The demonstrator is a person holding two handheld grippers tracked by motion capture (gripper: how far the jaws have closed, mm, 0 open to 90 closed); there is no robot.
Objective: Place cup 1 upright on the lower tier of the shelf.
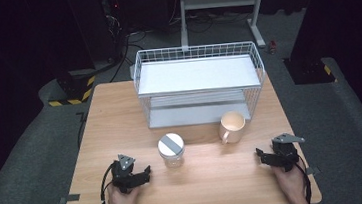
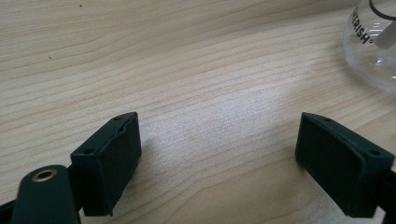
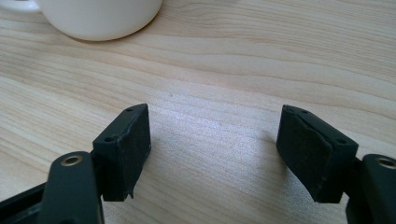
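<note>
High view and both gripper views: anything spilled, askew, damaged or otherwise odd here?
Nothing stands out. The glass jar with its lid on and the cream mug stand upright on the table before the wire rack. Nothing spilled; both grippers' jaws are open and empty.

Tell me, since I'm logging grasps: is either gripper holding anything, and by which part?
Nothing is held. The left gripper and right gripper both stand open over bare table.
</note>
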